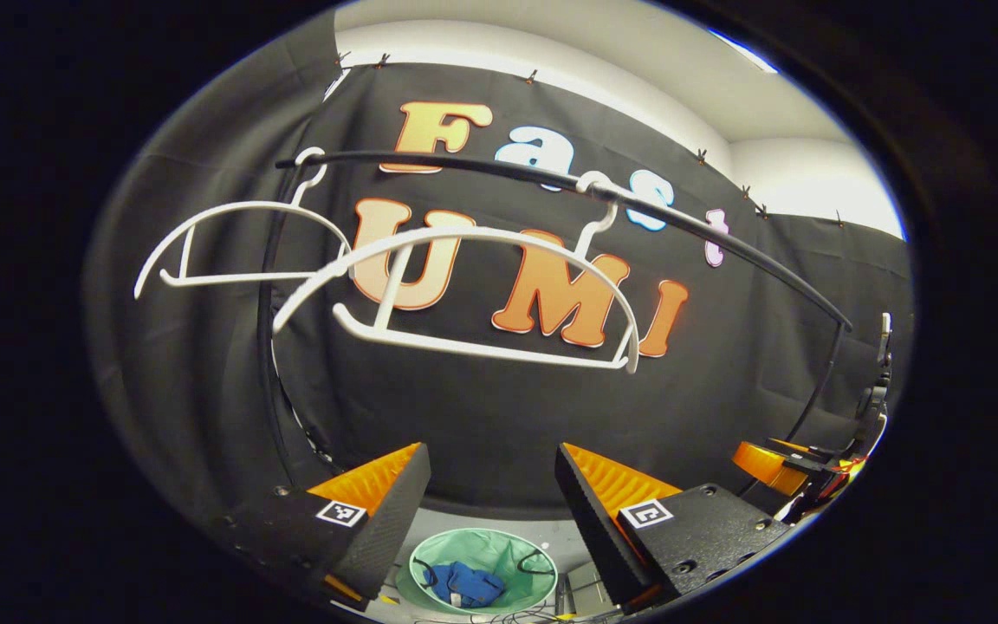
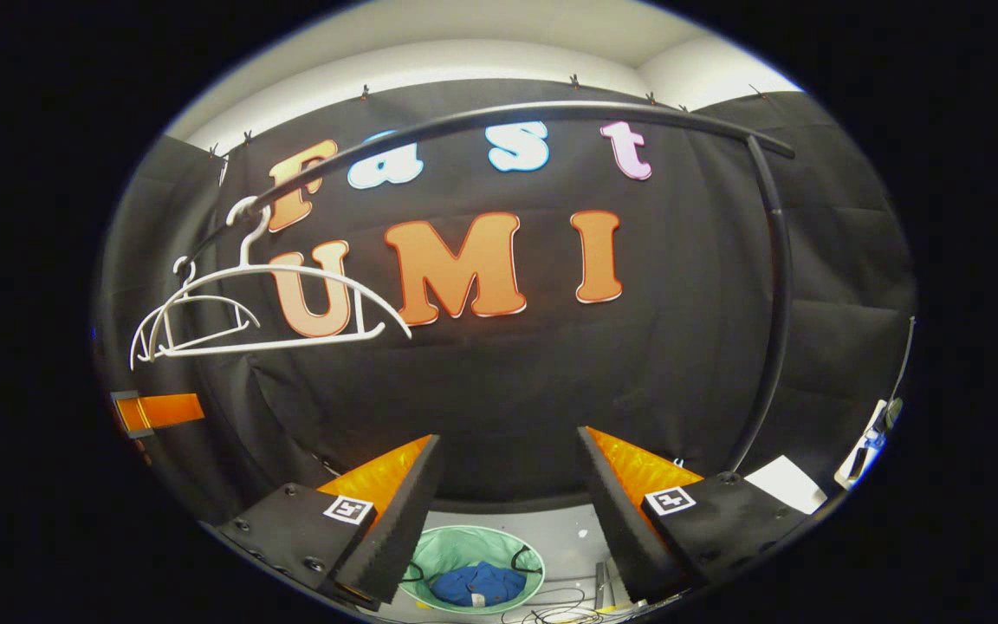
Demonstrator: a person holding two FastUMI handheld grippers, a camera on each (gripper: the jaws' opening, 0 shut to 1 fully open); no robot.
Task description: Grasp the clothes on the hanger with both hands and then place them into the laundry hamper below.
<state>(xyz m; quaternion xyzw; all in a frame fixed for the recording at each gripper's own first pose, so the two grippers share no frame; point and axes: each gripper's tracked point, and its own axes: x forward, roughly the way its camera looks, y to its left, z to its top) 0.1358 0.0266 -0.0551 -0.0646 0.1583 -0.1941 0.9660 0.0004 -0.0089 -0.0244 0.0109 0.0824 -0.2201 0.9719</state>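
Two bare white hangers (image 1: 473, 295) hang from a black curved rail (image 1: 638, 217); the right gripper view has them at the left (image 2: 274, 308). Far below stands a round pale green laundry hamper (image 1: 516, 555) with a blue garment (image 1: 464, 585) lying inside, and the right gripper view shows the same hamper (image 2: 447, 546) with the blue garment (image 2: 475, 585). My left gripper (image 1: 492, 485) is open, high above the hamper, nothing between its fingers. My right gripper (image 2: 509, 477) is open as well and holds nothing. The other gripper (image 1: 776, 464) shows at the right edge of the left gripper view.
The black cloth wall stands close behind the rail. The rail's upright post (image 2: 776, 303) drops down on the right of the right gripper view. Cables (image 2: 551, 614) lie on the floor beside the hamper. A white sheet (image 2: 785, 484) lies low at the right.
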